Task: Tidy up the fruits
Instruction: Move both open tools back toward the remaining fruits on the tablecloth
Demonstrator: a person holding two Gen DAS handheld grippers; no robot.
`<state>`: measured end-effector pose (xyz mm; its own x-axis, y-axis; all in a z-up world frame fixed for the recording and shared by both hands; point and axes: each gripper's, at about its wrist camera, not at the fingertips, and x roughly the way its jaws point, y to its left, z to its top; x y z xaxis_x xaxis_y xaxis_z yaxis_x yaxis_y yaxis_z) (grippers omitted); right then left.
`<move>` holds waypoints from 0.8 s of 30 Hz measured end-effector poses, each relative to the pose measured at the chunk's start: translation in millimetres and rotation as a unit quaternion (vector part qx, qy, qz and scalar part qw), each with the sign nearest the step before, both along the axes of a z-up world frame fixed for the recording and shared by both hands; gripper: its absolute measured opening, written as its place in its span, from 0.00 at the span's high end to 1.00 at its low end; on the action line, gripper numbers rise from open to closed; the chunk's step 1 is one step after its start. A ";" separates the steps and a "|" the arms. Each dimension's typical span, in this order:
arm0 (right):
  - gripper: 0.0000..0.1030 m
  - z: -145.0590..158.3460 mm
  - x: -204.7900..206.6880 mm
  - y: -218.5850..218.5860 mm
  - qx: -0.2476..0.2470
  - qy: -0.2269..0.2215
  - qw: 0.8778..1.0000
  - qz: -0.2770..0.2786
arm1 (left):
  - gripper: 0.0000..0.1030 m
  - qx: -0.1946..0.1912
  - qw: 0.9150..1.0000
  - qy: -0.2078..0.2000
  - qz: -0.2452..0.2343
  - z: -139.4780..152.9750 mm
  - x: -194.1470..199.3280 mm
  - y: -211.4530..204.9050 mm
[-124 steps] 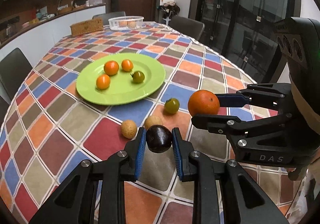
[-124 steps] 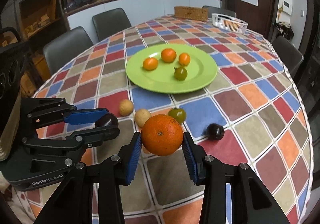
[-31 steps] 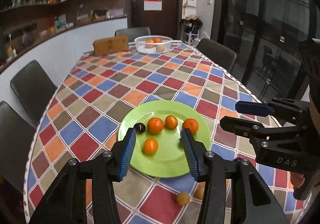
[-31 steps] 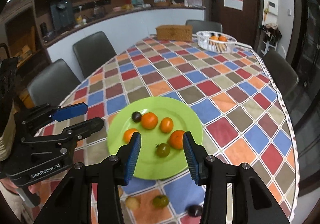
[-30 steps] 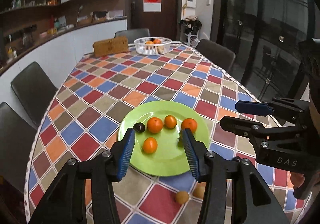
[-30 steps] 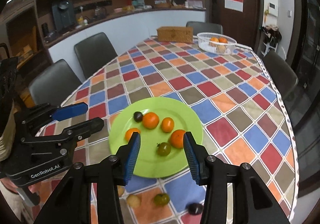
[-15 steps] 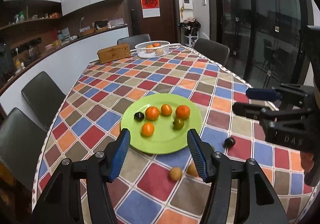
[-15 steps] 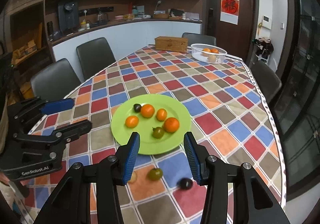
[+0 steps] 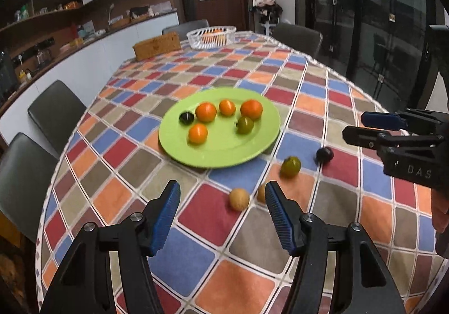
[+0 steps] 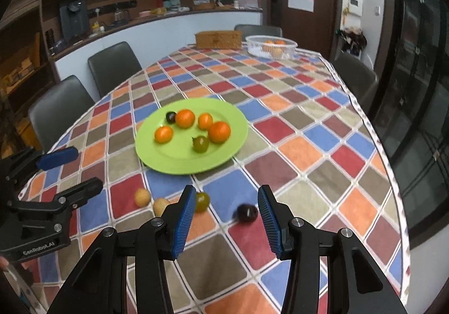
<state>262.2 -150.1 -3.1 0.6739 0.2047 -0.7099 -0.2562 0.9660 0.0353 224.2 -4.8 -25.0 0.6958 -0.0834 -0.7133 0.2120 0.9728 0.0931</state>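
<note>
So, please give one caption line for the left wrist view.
Empty left tongs opening above two tan fruits, green plate of fruit beyond.

1. The right gripper (image 10: 226, 206) points down at the checked tablecloth (image 10: 308, 145); its blue-padded jaws stand apart with nothing gripped between them.
2. A dark plum (image 10: 247, 212) lies on the cloth between the fingers, close beside the right pad, apart from it.
3. A green tomato (image 10: 202, 201) lies just beside the left finger's tip, partly behind it.
4. Two tan fruits (image 10: 142, 197) lie left of the left finger.
5. Beyond the fingertips sits a green plate (image 10: 168, 162) holding four orange fruits, one green tomato and one dark plum.
6. The left gripper (image 10: 70, 170) reaches in at the far left, its jaws opening, nothing between them.
7. A white basket (image 10: 270, 47) stands far beyond.
</note>
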 end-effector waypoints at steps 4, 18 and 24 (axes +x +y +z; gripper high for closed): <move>0.55 -16.1 4.1 -3.6 -0.002 0.023 1.000 -0.012 | 0.40 0.003 1.000 0.026 0.003 -17.6 5.2 0.1; 0.55 -62.0 22.4 -7.3 -0.011 0.079 0.996 -0.041 | 0.40 0.009 0.997 0.076 0.000 -59.7 30.0 0.0; 0.55 -71.1 33.3 -6.7 -0.013 0.093 0.995 -0.040 | 0.40 0.008 0.997 0.080 -0.004 -66.4 40.1 -0.6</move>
<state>295.6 -156.8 -74.2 0.5437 0.1359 -0.8282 -0.1702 0.9842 0.0497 264.3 -5.4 -91.3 0.5720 -0.0765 -0.8167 0.2334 0.9697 0.0726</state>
